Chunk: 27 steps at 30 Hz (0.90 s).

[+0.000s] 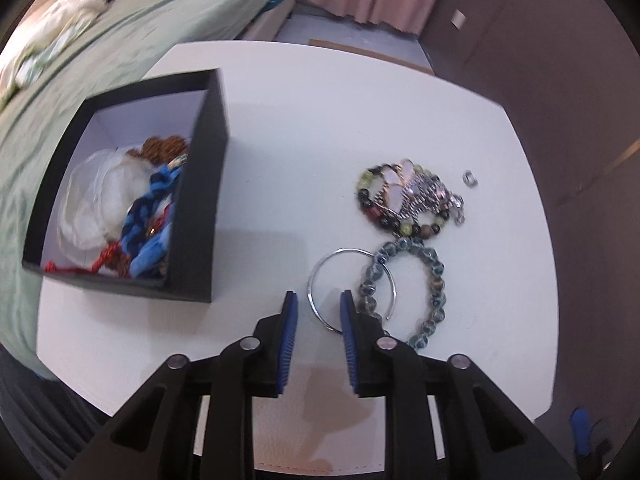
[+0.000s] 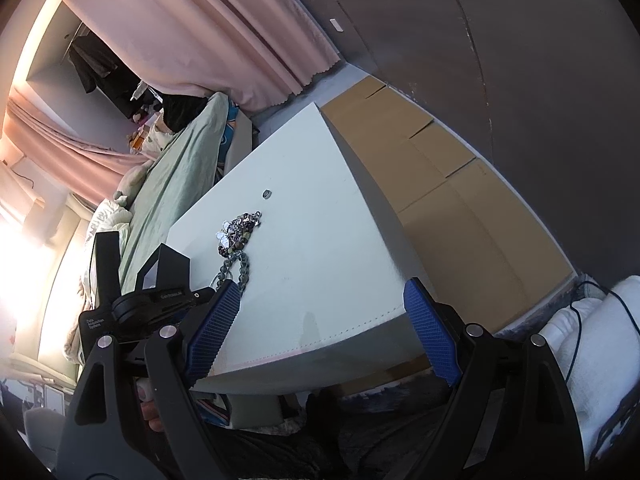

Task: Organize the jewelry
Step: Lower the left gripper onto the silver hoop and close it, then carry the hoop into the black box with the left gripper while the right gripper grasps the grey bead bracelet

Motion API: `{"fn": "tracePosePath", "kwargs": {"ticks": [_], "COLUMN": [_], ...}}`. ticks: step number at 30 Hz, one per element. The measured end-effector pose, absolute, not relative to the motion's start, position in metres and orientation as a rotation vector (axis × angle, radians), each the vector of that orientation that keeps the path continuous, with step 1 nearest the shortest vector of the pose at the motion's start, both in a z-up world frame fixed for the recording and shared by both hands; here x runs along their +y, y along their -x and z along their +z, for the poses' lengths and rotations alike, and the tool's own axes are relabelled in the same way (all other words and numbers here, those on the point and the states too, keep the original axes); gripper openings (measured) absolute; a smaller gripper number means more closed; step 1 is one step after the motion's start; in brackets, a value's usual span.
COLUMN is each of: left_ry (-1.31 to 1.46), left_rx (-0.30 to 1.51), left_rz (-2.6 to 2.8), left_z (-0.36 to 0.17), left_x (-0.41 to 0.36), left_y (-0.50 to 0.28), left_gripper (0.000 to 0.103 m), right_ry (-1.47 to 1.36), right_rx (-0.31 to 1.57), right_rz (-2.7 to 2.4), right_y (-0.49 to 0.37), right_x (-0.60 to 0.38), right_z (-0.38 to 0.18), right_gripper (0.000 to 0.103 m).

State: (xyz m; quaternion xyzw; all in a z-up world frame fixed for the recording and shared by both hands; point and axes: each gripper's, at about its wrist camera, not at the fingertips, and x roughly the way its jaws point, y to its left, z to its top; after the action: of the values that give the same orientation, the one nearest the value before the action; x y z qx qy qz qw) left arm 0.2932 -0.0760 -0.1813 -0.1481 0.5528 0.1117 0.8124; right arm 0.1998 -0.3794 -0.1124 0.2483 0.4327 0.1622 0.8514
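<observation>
1. Left tool (image 1: pixel 318 300): jaws narrow, empty, over silver ring's (image 1: pixel 352 290) edge near worktop's (image 1: pixel 280 128) front edge.
2. Right tool (image 2: pixel 322 292): wide, empty.
3. Black box (image 1: pixel 200 200) at left edge holds jewelry.

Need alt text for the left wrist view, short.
Left gripper hangs part-open over a thin silver bangle on a white table. Grey-blue beaded bracelet overlaps the bangle; an open black box of jewelry sits left.
</observation>
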Motion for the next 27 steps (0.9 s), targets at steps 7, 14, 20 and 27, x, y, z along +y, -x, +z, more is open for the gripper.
{"fn": "tracePosePath", "kwargs": {"ticks": [7,14,20,27], "left_ry": [0.07,0.159,0.223,0.263], "left_rx": [1.222,1.235,1.187,1.129], "left_rz": [0.177,0.125,0.087,0.05], "left_z": [-0.185,-0.182,-0.161,-0.135], "left_x": [-0.099,-0.076,-0.066,-0.052], "left_y": [-0.304,-0.3,-0.291,-0.28], "left_gripper": [0.016,0.0,0.0,0.0], "right_ry": [-0.534,-0.512,-0.493,-0.426], "right_rx": [0.913,0.913,0.923,0.948], "right_rz": [0.343,0.349,0.369,0.429], "right_y": [-0.199,-0.197,-0.201,-0.212], "right_x": [-0.377,-0.372,-0.359,-0.325], "right_z": [-0.113,-0.11,-0.109,-0.106], "right_gripper": [0.084,0.084,0.084,0.084]}}
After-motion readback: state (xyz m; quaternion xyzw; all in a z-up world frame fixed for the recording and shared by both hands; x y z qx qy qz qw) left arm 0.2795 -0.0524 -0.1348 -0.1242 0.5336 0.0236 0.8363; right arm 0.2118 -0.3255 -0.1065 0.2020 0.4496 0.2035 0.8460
